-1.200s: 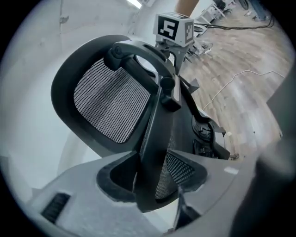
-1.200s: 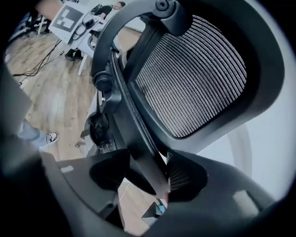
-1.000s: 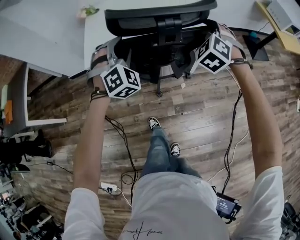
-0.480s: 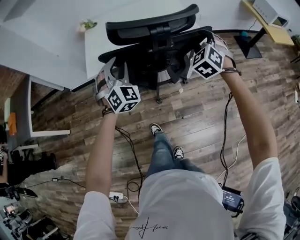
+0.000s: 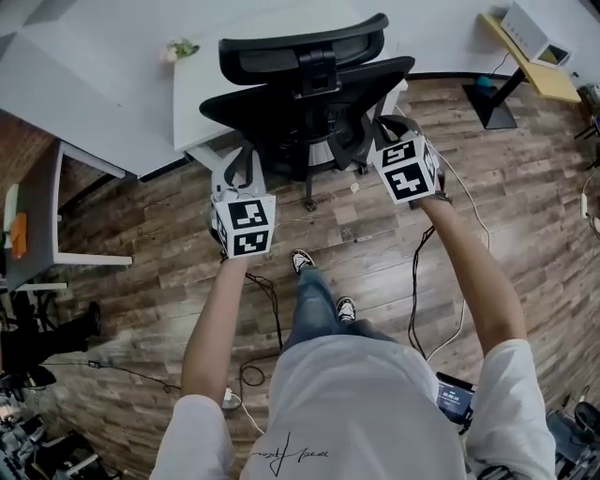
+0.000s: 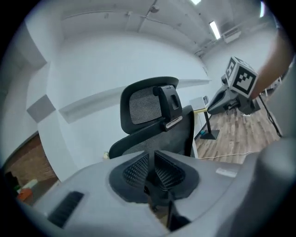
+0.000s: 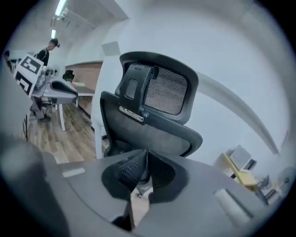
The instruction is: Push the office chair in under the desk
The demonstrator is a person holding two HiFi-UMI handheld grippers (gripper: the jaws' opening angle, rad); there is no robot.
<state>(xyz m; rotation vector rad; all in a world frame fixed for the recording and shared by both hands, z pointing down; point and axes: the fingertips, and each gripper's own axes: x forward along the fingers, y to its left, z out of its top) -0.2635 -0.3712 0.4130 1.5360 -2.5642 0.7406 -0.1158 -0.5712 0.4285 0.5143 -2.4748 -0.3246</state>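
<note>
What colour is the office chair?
The office chair is black; the head view shows it best.

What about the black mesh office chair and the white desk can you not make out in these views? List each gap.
1. Seat of the black mesh office chair: head view, covered by the chair's own backrest, so how far under the white desk it reaches is unclear.
2. Desk's far side: head view, cut off by the top edge.
3. Small green item on the desk: head view, too small to identify.
</note>
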